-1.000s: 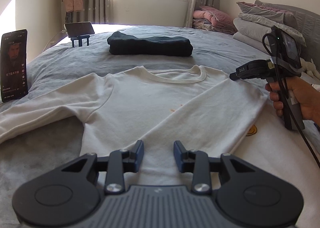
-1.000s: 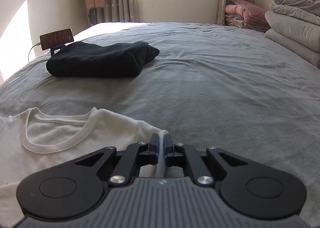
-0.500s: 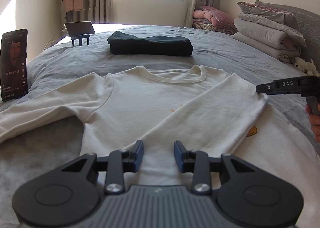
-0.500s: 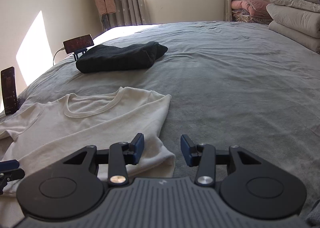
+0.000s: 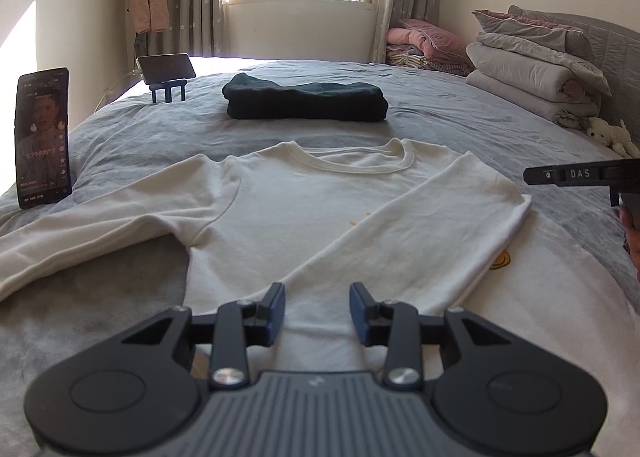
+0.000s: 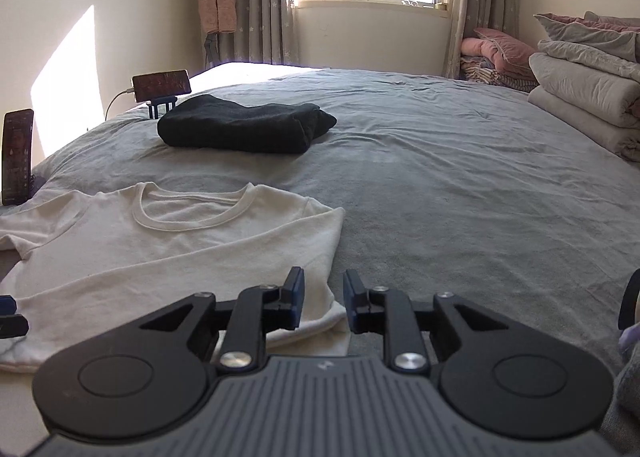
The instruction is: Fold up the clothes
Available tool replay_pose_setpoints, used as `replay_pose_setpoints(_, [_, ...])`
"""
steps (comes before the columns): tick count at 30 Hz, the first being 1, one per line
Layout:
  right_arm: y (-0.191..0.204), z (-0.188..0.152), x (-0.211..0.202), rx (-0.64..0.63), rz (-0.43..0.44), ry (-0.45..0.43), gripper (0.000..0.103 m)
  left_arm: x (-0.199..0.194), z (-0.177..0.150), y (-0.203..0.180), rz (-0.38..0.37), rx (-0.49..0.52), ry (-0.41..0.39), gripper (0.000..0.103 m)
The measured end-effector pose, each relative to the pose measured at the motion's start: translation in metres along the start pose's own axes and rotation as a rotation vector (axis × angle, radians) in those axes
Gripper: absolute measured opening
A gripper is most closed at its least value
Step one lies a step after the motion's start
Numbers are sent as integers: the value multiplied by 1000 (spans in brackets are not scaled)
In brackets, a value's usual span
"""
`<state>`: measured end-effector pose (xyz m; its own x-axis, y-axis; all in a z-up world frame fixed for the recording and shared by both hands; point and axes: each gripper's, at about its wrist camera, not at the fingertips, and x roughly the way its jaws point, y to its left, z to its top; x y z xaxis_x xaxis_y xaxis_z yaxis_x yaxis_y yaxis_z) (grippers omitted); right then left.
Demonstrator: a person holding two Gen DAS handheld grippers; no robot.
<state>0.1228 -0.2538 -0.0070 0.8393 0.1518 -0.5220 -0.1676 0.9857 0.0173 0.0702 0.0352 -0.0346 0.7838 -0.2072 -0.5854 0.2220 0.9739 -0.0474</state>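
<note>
A white long-sleeved shirt (image 5: 320,209) lies flat on the grey bed, its right sleeve folded diagonally across the body and its left sleeve spread out to the left. My left gripper (image 5: 317,297) hovers over the shirt's lower part, open, nothing between its pads. In the right wrist view the shirt (image 6: 160,249) lies left of centre. My right gripper (image 6: 323,289) hangs above the shirt's folded right edge, its jaws closing with nothing between them. It also shows at the right edge of the left wrist view, right gripper (image 5: 580,175), held by a hand.
A folded dark garment (image 5: 306,101) lies further up the bed. Two phones stand at the left, one upright (image 5: 43,137) and one on a blue stand (image 5: 166,67). Stacked quilts (image 5: 532,69) and a plush toy (image 5: 608,135) line the right side. White fabric with a yellow print (image 5: 502,259) lies under the shirt.
My right gripper let go of the shirt's folded edge, opened wide and drew back to the right, then its jaws narrowed. My left gripper stayed put.
</note>
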Motion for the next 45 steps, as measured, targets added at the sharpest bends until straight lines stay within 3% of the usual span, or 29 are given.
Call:
replay_pose_setpoints(5, [16,-8,10,-40,41,44,24,0,-4,0,3,8,16,36])
replay_pose_setpoints(8, [12,-22,25,-11,45,105,27,-4,-8,-4,16,39,18,36])
replay_pose_setpoints(11, [6,-25,20,32,62,95,28,-7,-11,-1,14,35,21,37])
replay_pose_setpoints(14, [5,-27,13,42,52,102,44,-11,-13,3,9,18,25,37])
replay_pose_setpoints(20, [9,-32,5,45,32,114,47,-19,-18,1,20,30,27,37])
replay_pose_setpoints(24, [17,-37,-2,28,34,129,64,-22,-19,-1,33,40,32,37])
replay_pose_setpoints(30, [37,-42,-15,-28,-26,142,67,-33,-15,7,57,-11,48,38])
replay_pose_setpoints(32, [40,-44,-20,-33,-31,143,70,-37,-13,11,92,-31,46,42])
replay_pose_setpoints(34, [44,-45,-25,-38,-36,147,76,-41,-12,18,149,-53,41,56])
replay_pose_setpoints(36, [48,-45,-29,-46,-36,150,81,-44,-10,27,208,-81,37,62])
replay_pose_setpoints(40, [63,-45,-40,-124,-46,113,89,-48,-7,55,305,-163,28,83])
replay_pose_setpoints(42, [72,-43,-46,-176,-65,76,96,-52,-6,72,357,-205,16,89])
replay_pose_setpoints(45, [82,-40,-53,-227,-79,19,99,-57,-8,101,421,-295,11,93])
